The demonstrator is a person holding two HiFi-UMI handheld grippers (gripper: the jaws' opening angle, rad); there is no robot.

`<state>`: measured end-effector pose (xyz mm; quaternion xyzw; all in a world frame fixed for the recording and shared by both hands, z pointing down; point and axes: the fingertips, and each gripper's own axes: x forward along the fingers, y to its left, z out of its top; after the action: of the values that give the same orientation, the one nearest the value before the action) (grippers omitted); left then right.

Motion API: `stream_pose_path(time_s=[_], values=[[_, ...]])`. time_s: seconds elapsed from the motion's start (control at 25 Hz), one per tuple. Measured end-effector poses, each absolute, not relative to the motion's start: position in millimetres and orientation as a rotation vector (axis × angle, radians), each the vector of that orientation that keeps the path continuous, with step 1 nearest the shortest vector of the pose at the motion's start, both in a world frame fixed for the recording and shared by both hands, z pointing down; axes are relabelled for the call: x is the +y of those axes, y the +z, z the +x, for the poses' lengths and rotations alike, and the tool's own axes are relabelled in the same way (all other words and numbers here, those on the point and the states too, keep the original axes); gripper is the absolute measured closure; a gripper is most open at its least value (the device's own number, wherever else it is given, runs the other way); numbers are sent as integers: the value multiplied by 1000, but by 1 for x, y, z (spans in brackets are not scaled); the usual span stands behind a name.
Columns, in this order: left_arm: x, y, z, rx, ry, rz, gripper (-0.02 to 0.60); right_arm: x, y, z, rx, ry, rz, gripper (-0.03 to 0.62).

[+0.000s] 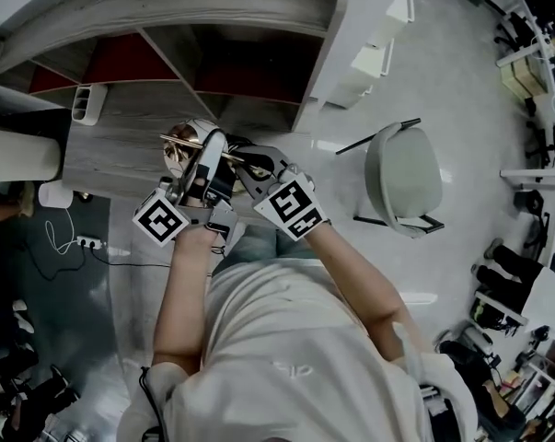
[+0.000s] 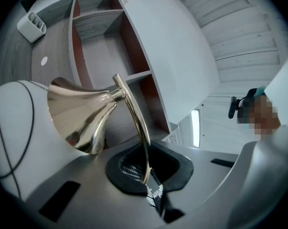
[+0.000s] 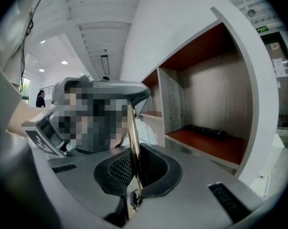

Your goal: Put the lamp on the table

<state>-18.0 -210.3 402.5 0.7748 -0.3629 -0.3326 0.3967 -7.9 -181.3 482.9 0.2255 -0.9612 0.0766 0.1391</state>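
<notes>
In the head view the gold lamp hangs just above the grey wooden table, held by both grippers. The left gripper view shows its flared, shiny shade and a curved thin stem running down into the jaws. My left gripper is shut on that stem, and in the head view this left gripper comes in from the lamp's near side. My right gripper is shut on a gold rod of the lamp; from above, the right gripper sits just right of the left one.
A white pen holder stands on the table's far left. A shelf unit with red-floored compartments runs behind the table, and a dark flat thing lies in one. A white cylinder is at the left, a grey chair on the right.
</notes>
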Motion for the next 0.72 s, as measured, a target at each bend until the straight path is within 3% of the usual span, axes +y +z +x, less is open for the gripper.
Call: stream_pose_path(time_s=[0.72], values=[[-242, 431, -24, -939, -770, 1985, 565, -218, 513, -15, -2743, 289, 674, 568]])
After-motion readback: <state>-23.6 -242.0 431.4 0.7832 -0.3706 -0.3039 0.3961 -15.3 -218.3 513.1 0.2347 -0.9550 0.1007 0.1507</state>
